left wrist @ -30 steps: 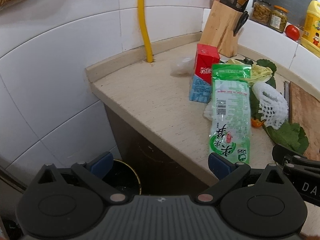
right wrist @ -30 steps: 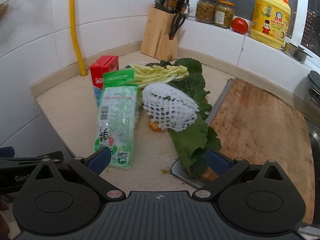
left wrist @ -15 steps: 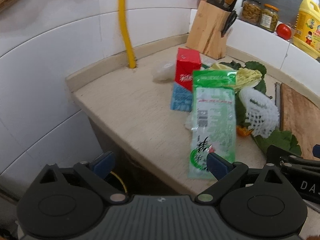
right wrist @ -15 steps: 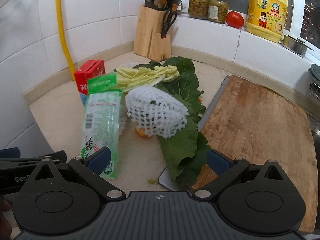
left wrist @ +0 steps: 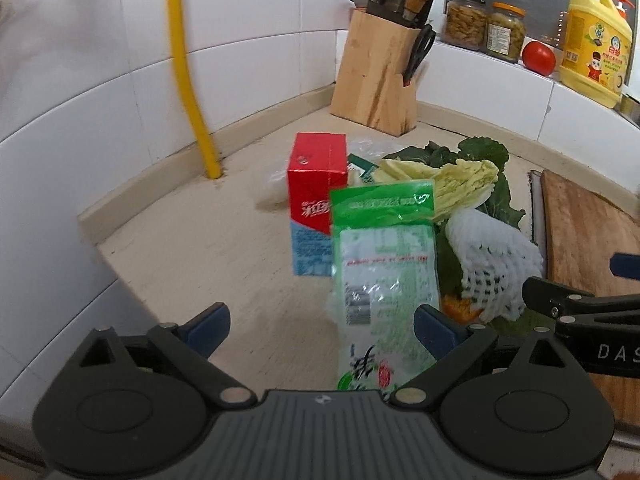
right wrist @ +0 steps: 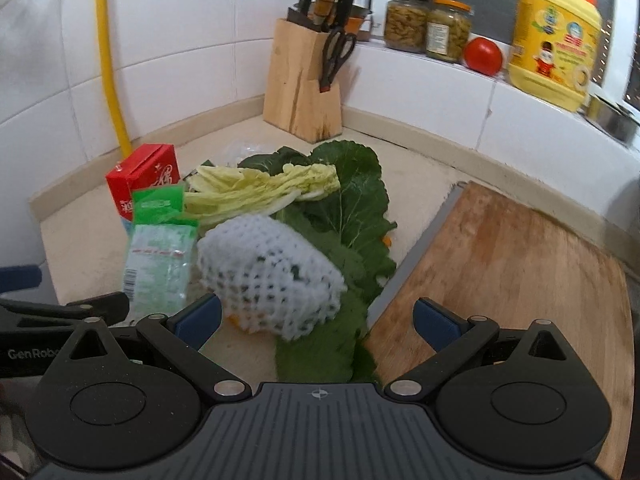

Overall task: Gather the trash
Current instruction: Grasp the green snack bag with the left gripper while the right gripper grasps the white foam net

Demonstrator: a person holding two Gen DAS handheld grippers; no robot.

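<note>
The left claw [left wrist: 322,326] is released, its blue fingertips [left wrist: 208,326] spread wide and holding nothing, hovering low over the near edge of the beige surface [left wrist: 192,256]. Its right fingertip overlaps the lower part of a green packet [left wrist: 382,264], which lies flat and lengthwise on the surface; whether the two touch cannot be told. The right claw [right wrist: 316,320] is also released and empty, fingers wide apart, with a white foam net [right wrist: 268,276] just ahead of its left fingertip and the left edge of a wooden board [right wrist: 512,276] by the right one. The net rests on dark green leaves [right wrist: 348,208], with an orange scrap [right wrist: 236,320] showing under its near edge. Pale yellow cabbage leaves [right wrist: 260,188] lie across the green ones behind the net. The packet lies just left of the net, and a red and blue carton [left wrist: 316,196] stands upright right behind the packet's far end. Some clear plastic [left wrist: 276,188] lies beyond the carton. Farther back, a wooden knife block [right wrist: 302,88] with knives and scissors stands in the corner, and a yellow pipe [left wrist: 188,80] runs up the tiled wall. On the ledge sit two jars [right wrist: 426,24], a tomato [right wrist: 482,55] and a yellow bottle [right wrist: 554,36].
</note>
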